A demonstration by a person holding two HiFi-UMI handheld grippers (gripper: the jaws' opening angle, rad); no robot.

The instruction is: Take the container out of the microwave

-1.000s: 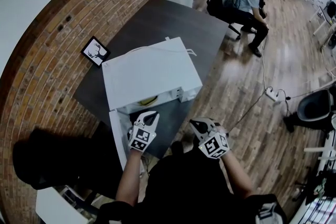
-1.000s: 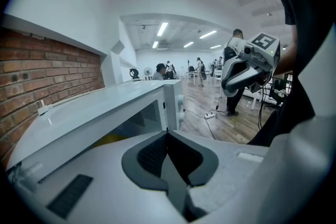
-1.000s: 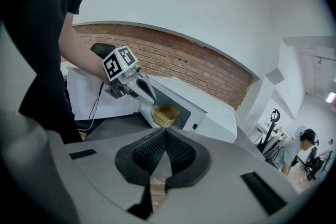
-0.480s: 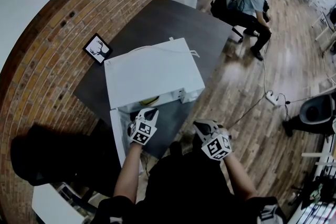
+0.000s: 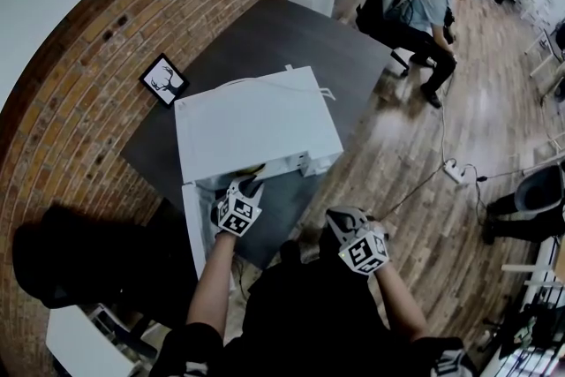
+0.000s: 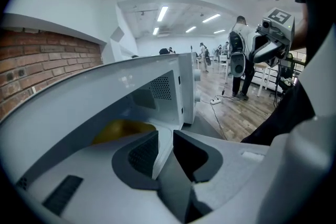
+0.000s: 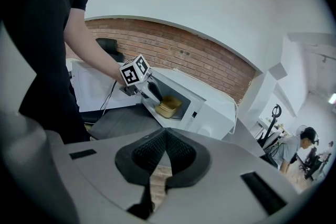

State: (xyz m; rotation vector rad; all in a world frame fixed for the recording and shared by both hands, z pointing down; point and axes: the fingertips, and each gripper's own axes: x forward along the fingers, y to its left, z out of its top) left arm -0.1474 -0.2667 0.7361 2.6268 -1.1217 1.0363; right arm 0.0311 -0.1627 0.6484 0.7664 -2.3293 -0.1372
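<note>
A white microwave (image 5: 256, 124) stands on a dark table (image 5: 291, 40) with its door (image 5: 190, 221) swung open to the left. Inside lies a yellow container (image 5: 252, 169), also seen as the container (image 7: 169, 106) in the right gripper view and the container (image 6: 123, 130) in the left gripper view. My left gripper (image 5: 250, 184) is at the cavity's mouth, just short of the container. Its jaws are opening, with nothing between them; left gripper (image 6: 165, 136). My right gripper (image 5: 334, 216) hangs back off the table's edge, shut and empty; right gripper (image 7: 165, 132).
A framed deer picture (image 5: 164, 84) leans on the brick wall behind the microwave. A person sits on an office chair (image 5: 424, 4) across the wooden floor. A power strip (image 5: 459, 170) with cables lies on the floor to the right. A black chair (image 5: 62, 265) stands at the left.
My left gripper has moved forward and down from in front of the open door to the cavity's mouth. The right gripper has stayed about where it was.
</note>
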